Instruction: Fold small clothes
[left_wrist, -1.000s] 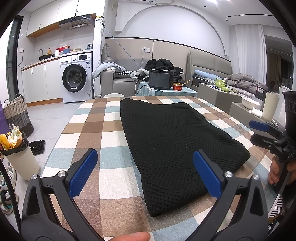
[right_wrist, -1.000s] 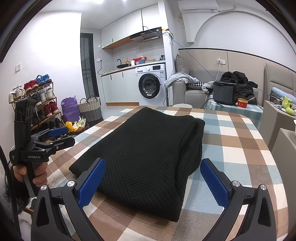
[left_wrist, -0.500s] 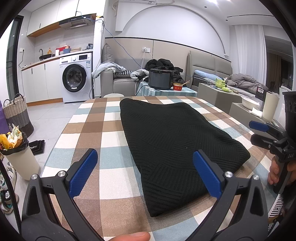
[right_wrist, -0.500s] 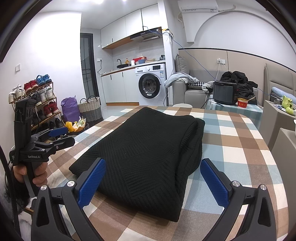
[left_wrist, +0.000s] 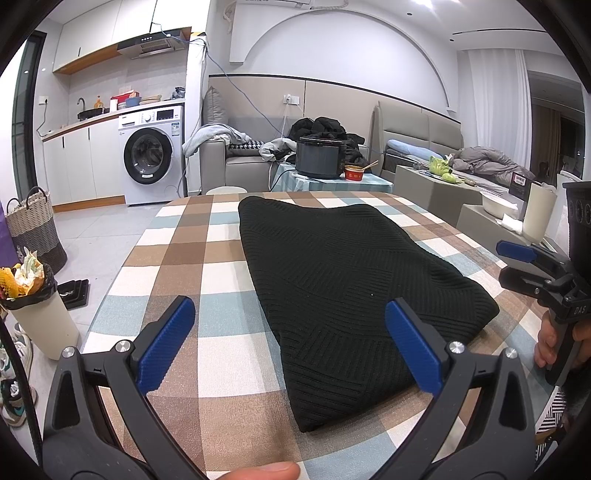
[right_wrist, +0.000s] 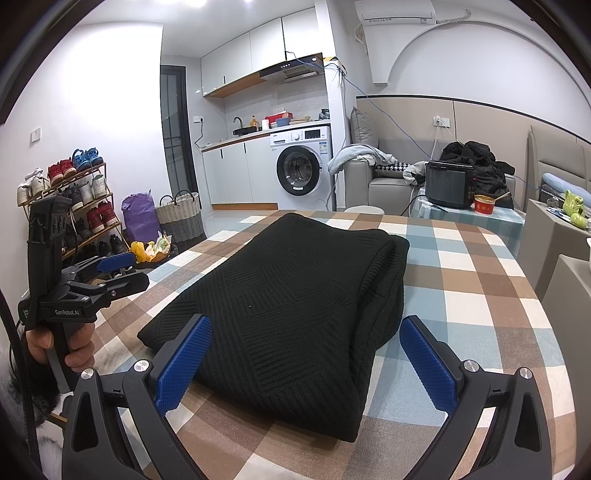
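A black knit garment lies folded into a thick rectangle on the checkered tablecloth; it also shows in the right wrist view. My left gripper is open and empty, hovering above the near edge of the table in front of the garment's corner. My right gripper is open and empty, just short of the garment's near end. Each gripper shows in the other's view, the right one at the table's right side and the left one at its left side.
A bin with rubbish and a woven basket stand on the floor left of the table. A shoe rack lines the left wall. A side table with a black cooker and a sofa stand beyond the far edge.
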